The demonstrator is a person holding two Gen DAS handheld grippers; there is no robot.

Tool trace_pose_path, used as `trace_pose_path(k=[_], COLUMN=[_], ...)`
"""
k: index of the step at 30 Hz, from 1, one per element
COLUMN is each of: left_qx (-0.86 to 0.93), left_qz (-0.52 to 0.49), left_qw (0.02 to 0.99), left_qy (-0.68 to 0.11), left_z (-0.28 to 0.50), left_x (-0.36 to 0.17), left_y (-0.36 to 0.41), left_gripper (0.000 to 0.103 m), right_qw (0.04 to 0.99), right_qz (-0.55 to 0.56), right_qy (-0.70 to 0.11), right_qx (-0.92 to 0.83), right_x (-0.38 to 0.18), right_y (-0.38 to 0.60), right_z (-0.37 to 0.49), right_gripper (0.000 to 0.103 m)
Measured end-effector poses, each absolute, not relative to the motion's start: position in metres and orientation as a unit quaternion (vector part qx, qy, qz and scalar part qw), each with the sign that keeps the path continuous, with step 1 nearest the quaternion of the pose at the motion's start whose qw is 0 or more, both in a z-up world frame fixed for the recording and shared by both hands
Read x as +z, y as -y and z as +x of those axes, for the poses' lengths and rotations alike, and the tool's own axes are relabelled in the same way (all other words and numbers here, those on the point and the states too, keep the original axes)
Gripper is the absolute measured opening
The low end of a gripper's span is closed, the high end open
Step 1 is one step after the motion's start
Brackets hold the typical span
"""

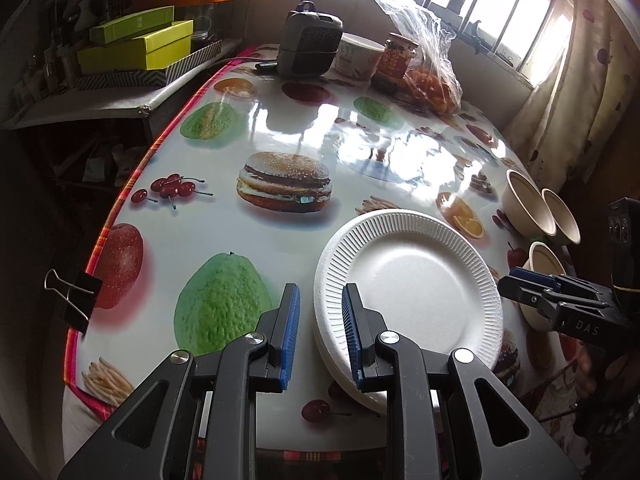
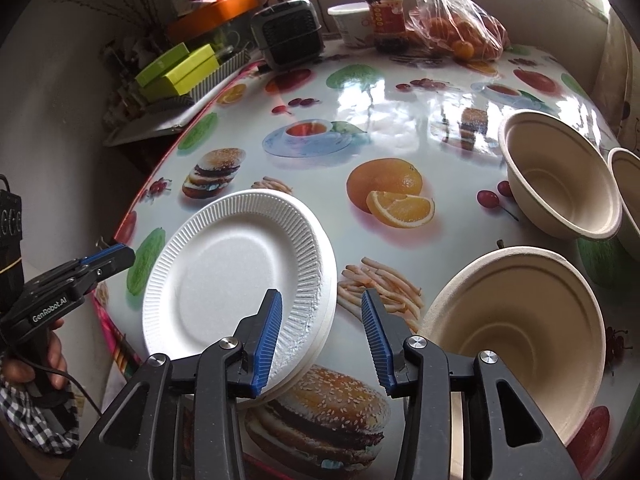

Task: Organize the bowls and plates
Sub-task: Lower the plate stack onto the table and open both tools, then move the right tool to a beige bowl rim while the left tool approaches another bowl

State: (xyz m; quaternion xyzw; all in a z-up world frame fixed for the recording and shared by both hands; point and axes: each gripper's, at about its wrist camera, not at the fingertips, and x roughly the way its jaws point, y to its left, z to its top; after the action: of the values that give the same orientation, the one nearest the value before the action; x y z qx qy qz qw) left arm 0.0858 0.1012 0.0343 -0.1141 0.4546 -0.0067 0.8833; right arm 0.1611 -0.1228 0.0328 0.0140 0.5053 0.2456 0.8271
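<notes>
A stack of white foam plates (image 1: 416, 280) (image 2: 232, 272) lies near the table's front edge. My left gripper (image 1: 320, 290) (image 2: 120, 256) straddles the stack's left rim; one pad hangs over the plate and the other stands just outside it, a gap showing. My right gripper (image 2: 321, 294) (image 1: 510, 280) is open at the stack's right rim, its left pad over the ribbed edge, its right pad above the tablecloth. Three beige paper bowls stand to the right: a near bowl (image 2: 520, 320) (image 1: 546, 264), a middle bowl (image 2: 560, 184) (image 1: 528, 204) and a far-right bowl (image 2: 628, 200) (image 1: 560, 216).
A small grey heater (image 1: 312, 40), a white tub (image 1: 356, 56), a jar (image 1: 396, 60) and a bag of oranges (image 1: 432, 80) stand at the back. A binder clip (image 1: 76, 296) grips the table's left edge. Green boxes (image 1: 140, 44) sit on a side shelf.
</notes>
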Motion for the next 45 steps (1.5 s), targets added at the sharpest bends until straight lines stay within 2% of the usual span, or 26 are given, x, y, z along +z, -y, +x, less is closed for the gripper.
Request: trace_pose_path(k=[15,24,25,27,28,29,45], left_qx=[-0.007,-0.030,-0.035,-0.045,-0.049,-0.053,-0.106], left_qz=[-0.069,-0.061,-0.061,-0.059,-0.058,-0.054,-0.018], left_qw=[0.901,0.905,0.905,0.906,0.907,0.908,0.906], left_qy=[-0.428,-0.421,-0.420,-0.417,-0.414,-0.411,-0.409], left_z=[0.088,0.100,0.102,0.106,0.108,0.109,0.138], left_x=[0.051,0.058,0.060,0.062,0.064,0.065,0.075], left_y=[-0.073,-0.044,-0.040,-0.032,-0.027,-0.022,0.042], left_gripper=[0.023,0.024,0.025,0.038,0.048,0.051,0.051], right_qw=[0.852,0.876,0.878,0.881,0.882,0.884,0.907], right_qz=[0.010,0.004,0.004,0.009,0.013,0.015,0.033], right_qy=[-0.469,-0.436,-0.434,-0.431,-0.430,-0.427,-0.403], right_qx=[0.232,0.206,0.202,0.196,0.194,0.190,0.119], right_x=[0.049,0.061,0.062,0.064,0.065,0.066,0.073], right_y=[0.128,0.139,0.142,0.147,0.150,0.153,0.209], right_z=[0.149,0.141,0.140,0.140,0.140,0.140,0.144], right_gripper=[0.046,0.054,0.056,0.058,0.059,0.059,0.062])
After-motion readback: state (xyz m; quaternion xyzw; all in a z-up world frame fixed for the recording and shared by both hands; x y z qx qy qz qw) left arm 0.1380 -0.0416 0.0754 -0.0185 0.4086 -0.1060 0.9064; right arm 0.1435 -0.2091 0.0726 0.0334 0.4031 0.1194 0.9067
